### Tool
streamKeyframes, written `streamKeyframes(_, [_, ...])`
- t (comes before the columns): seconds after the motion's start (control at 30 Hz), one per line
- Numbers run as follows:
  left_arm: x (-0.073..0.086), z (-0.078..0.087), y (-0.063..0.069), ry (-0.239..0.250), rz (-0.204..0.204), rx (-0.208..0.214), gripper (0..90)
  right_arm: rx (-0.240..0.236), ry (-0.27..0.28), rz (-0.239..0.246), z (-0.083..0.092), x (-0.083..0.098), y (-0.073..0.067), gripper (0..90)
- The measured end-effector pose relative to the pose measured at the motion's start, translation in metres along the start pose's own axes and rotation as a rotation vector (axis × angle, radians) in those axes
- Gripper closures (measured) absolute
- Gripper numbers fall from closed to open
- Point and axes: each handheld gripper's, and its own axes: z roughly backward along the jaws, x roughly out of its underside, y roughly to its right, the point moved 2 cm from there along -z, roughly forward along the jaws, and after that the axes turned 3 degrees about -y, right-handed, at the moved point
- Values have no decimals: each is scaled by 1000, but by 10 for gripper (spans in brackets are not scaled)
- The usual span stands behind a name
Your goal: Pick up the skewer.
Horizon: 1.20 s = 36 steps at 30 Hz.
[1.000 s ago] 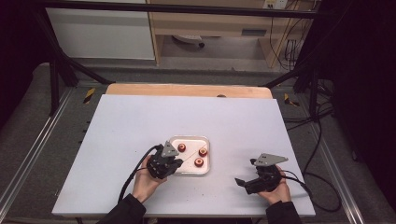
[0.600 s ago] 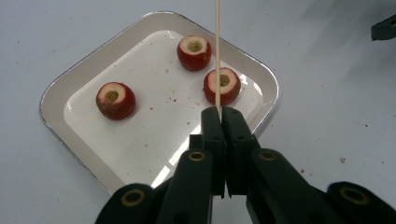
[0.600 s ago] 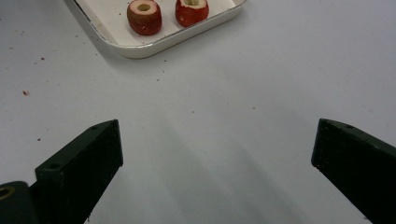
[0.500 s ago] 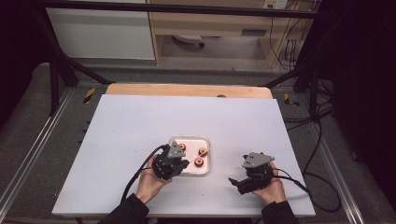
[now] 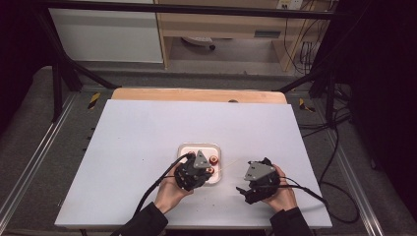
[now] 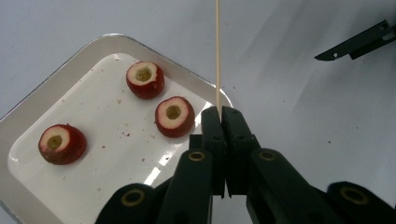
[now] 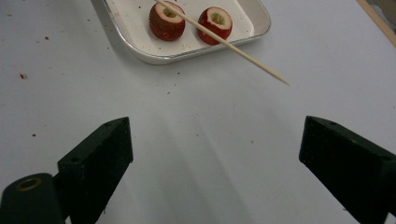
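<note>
Both grippers shifted left, white table (image 5: pixel 147 147) — dim room

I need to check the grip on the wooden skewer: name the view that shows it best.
The left gripper view: the skewer rises straight from the shut left tongs. The right gripper view shows its free end above the tray; the high view, a faint line.

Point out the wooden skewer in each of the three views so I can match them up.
High view: the wooden skewer is a faint thin line running right from the left gripper, beside the white tray.
Left gripper view: it rises straight up from the shut jaws.
Right gripper view: it slants across the upper middle.
Shared landmark: the white tray with its cored red fruits.
</note>
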Motion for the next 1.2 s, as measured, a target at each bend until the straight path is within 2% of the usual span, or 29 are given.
streamKeyframes(0.07, [-1,-1,1,-5,-4,2,890,-1,-3,25,0,-2,-1,141])
streamKeyframes(0.27, [-10,-10,9,-31,-39,24,889,34,-20,116,-2,-7,-5,201])
streamKeyframes(0.33, [-11,-10,10,-33,-44,26,889,37,-17,125,-2,-7,-6,210])
streamKeyframes(0.37, [-12,-12,11,-35,-50,31,889,45,-16,158,-2,-9,-6,237])
streamKeyframes(0.4, [-13,-12,13,-38,-55,33,889,45,-16,158,-2,-9,-6,237])
streamKeyframes(0.43, [-14,-13,15,-45,-66,37,889,45,-16,192,-3,-9,-7,270])
streamKeyframes(0.7, [-17,-16,19,-59,-82,57,889,54,-18,307,-5,-11,-12,395])
streamKeyframes(0.77, [-18,-16,20,-66,-96,66,889,59,-21,330,-5,-10,-12,437])
streamKeyframes(0.87, [-20,-16,22,-63,-89,71,890,59,-11,397,-5,-10,-12,508])
streamKeyframes(0.9, [-20,-16,22,-63,-89,71,889,59,-11,397,-5,-10,-12,508])
streamKeyframes(0.93, [-21,-15,22,-73,-100,77,889,68,-7,440,-4,-9,-14,545])
streamKeyframes(0.97, [-21,-15,22,-77,-103,78,889,70,-12,458,-4,-9,-14,559])
streamKeyframes(1.0, [-21,-15,22,-77,-103,78,889,79,-17,469,-5,-9,-15,572])
streamKeyframes(1.2, [-23,-15,24,-90,-117,81,889,57,-38,530,-6,-6,-17,674])
